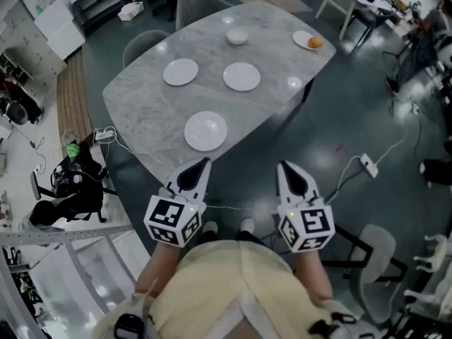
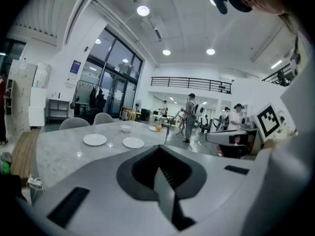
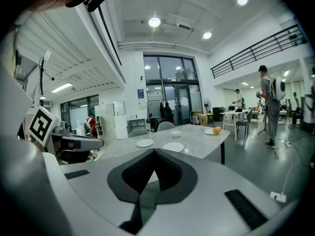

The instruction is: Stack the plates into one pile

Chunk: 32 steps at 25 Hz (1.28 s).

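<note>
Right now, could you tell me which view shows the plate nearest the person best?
The head view: the nearest plate lies whole on the table, from above. In the left gripper view the left tool hides it; the right gripper view shows at most a pale sliver past the right tool.

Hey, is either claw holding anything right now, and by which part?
Nothing is held. The left claw and the right claw are both shut and empty, short of the table; the nearest plate lies untouched.
</note>
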Each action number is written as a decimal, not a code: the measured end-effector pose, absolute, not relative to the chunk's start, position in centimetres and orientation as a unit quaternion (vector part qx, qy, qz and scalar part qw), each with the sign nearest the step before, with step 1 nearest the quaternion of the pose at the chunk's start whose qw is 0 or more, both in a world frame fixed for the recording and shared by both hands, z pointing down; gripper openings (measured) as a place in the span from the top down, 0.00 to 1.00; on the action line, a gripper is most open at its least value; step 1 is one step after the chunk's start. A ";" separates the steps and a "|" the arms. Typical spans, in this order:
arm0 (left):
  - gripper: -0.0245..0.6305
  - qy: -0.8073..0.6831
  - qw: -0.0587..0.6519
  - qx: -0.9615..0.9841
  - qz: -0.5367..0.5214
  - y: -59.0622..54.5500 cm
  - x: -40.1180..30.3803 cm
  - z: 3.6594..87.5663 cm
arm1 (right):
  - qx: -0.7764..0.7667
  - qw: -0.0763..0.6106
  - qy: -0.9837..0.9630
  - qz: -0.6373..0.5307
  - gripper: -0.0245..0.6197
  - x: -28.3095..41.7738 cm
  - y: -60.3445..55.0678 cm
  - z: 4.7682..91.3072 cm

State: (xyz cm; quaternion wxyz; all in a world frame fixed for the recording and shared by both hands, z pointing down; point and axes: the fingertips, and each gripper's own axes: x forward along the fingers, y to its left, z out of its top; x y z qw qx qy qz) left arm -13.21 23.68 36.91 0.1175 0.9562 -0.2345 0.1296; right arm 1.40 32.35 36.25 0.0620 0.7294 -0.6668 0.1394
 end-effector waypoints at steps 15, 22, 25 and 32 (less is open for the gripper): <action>0.97 -0.278 0.138 0.942 0.131 23.0 -9.8 39.4 | 0.692 0.011 -0.700 0.176 0.95 6.1 32.1 37.9; 0.97 -0.312 0.125 0.933 0.126 23.1 -8.1 39.1 | 0.665 0.014 -0.723 0.183 0.95 7.8 32.7 38.8; 0.97 -0.323 0.123 0.930 0.128 23.5 -7.7 39.3 | 0.660 0.016 -0.727 0.188 0.95 8.7 32.8 39.6; 0.97 -0.361 0.123 0.913 0.148 22.6 -10.1 40.5 | 0.625 0.020 -0.752 0.208 0.82 7.2 30.5 40.8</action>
